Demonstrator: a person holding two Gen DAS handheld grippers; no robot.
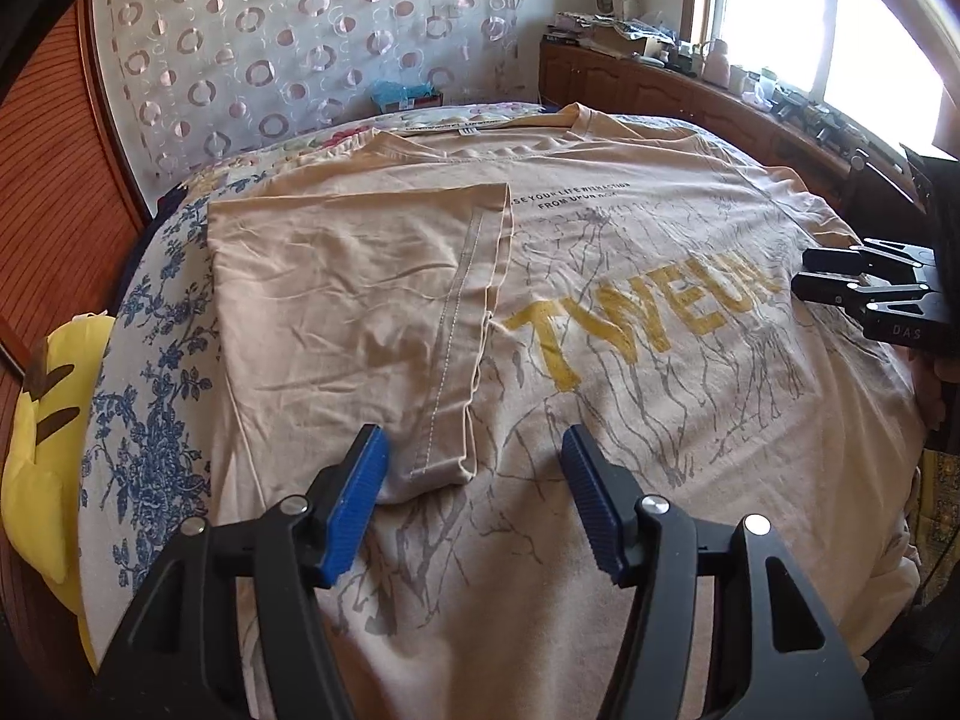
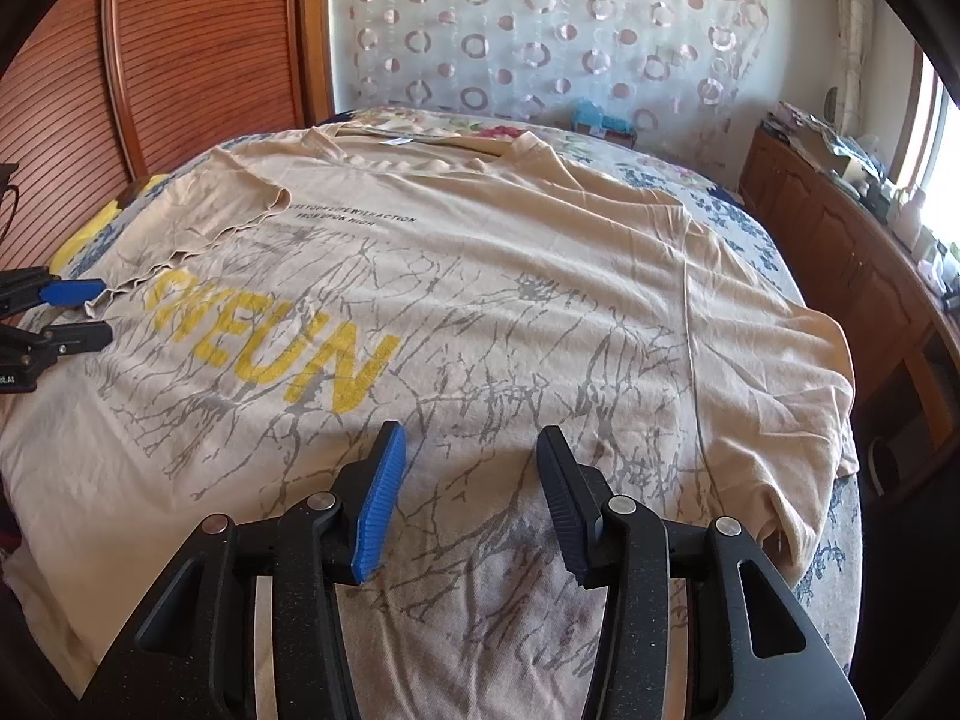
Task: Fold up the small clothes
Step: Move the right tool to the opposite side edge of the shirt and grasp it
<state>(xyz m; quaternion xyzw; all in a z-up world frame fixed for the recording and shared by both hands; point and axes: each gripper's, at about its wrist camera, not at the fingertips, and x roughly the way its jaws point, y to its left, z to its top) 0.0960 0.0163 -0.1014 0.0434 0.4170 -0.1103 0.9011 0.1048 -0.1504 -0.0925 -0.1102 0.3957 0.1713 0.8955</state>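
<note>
A beige T-shirt (image 1: pixel 600 276) with yellow letters and grey branch print lies flat on the bed, also in the right wrist view (image 2: pixel 510 276). Its left sleeve (image 1: pixel 360 312) is folded inward over the body. My left gripper (image 1: pixel 474 456) is open, its jaws on either side of the folded sleeve's cuff corner, holding nothing. It shows at the left edge of the right wrist view (image 2: pixel 90 312). My right gripper (image 2: pixel 468 450) is open and empty just above the shirt's lower middle. It shows at the right edge of the left wrist view (image 1: pixel 822 276). The right sleeve (image 2: pixel 798 396) lies spread out.
The bed has a blue floral sheet (image 1: pixel 156 396). A yellow plush toy (image 1: pixel 42 420) lies at its left edge. A wooden wardrobe (image 2: pixel 180 48) stands at the left, a patterned curtain (image 2: pixel 570 30) behind, and a cluttered wooden cabinet (image 2: pixel 852 240) under the window at the right.
</note>
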